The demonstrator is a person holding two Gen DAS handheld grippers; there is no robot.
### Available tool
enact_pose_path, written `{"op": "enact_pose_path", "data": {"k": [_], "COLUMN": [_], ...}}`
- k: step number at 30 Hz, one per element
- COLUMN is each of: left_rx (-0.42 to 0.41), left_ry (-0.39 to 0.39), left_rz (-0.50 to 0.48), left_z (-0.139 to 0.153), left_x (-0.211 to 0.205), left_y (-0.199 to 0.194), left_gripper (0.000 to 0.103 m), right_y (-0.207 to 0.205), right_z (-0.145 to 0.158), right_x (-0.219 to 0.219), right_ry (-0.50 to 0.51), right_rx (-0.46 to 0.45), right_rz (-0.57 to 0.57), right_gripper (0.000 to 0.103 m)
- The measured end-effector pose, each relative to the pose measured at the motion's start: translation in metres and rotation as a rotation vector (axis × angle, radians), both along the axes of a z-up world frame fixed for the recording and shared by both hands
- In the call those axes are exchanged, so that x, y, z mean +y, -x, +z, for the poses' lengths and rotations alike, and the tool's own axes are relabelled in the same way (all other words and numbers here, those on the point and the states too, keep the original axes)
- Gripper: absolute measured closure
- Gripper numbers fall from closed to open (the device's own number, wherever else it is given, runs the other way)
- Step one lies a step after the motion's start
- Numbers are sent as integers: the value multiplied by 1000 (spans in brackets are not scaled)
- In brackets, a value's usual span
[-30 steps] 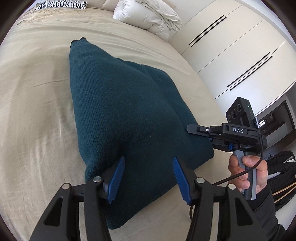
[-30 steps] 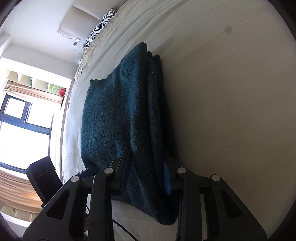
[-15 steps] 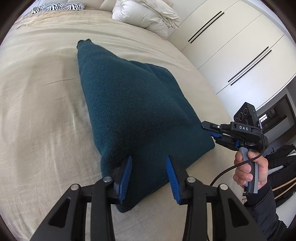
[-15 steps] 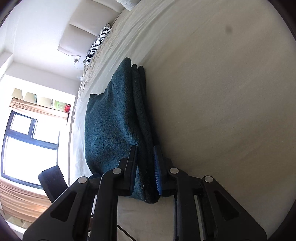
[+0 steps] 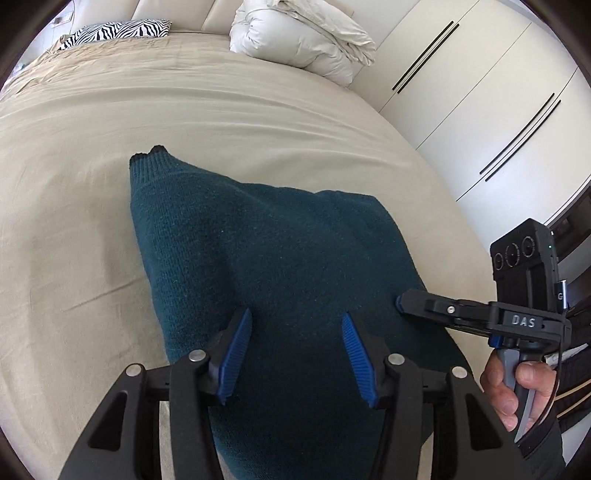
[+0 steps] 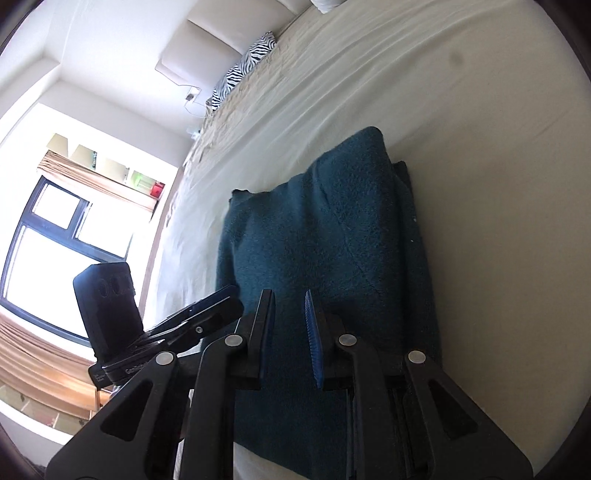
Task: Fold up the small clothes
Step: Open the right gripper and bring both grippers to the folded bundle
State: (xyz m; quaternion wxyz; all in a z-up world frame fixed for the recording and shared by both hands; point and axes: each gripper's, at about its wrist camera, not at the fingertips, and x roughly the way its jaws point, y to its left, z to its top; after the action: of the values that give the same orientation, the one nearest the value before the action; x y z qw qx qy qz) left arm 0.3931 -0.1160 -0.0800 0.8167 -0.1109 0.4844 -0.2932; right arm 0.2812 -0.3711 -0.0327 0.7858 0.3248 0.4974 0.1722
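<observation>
A dark teal knit sweater [image 5: 273,258] lies folded on the beige bed [image 5: 74,192]; it also shows in the right wrist view [image 6: 325,229]. My left gripper [image 5: 295,328] is open, its blue pads over the sweater's near end with nothing between them. My right gripper [image 6: 288,314] hovers over the sweater's near edge with a narrow gap between its jaws and holds nothing. It shows from the side in the left wrist view [image 5: 400,301], at the sweater's right edge, held by a hand [image 5: 509,387].
A white duvet [image 5: 303,40] and a zebra pillow [image 5: 118,31] lie at the head of the bed. White wardrobe doors [image 5: 480,99] stand on the right. A window [image 6: 55,240] is beyond the bed's far side.
Both grippers have moved forward over the sweater. The left jaws have widened. The right gripper, pinching the sweater's edge half a second ago, has let go and opened slightly.
</observation>
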Motion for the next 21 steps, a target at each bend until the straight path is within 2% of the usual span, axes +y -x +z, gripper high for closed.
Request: {"op": "enact_pose_path", "data": {"k": [1,3,6,10,13,14,16,18,19,21], "left_rx": [-13,-59,-97,-106,-184,-187,-163,-109,-79,-114], "left_ry": [-2,-46,-64,-87,-83,-97,-130,-182,-180,-138], "left_rz": [-2,-17,-25,-2,19,14,8,-1,-4,13], "left_z": [-2,-6,-9,9,37,40,36,16,3,-7], "left_x": [1,-1,0,1,-2,-5,-14,-20,-20,-15], "left_y": [3,9,19,16,12,6,-9,-21,-24,-21], "left_gripper": [53,58,58,62,60,60,59,58,58,57], "right_y": [-4,2,8,12,8,2,-15,-34,-41,-52], "right_z": [-14,-28,-36,-15,14,20,24,16,8,-17], "right_x": [3,-1,-5,-4,-3,-2,1,3,2,-1], "right_ry": [6,-39,-85,-33,-42,-39,-12,1,13,55], "right_rx": [15,-33,-76,-74,-139,-141,-128,-98,-71,-4], "right_rz": [6,-4,-23,-25,-2,0,7,-3,-14,-29], "right_gripper": [87,87,87,87,87,86,86,86,86,86]}}
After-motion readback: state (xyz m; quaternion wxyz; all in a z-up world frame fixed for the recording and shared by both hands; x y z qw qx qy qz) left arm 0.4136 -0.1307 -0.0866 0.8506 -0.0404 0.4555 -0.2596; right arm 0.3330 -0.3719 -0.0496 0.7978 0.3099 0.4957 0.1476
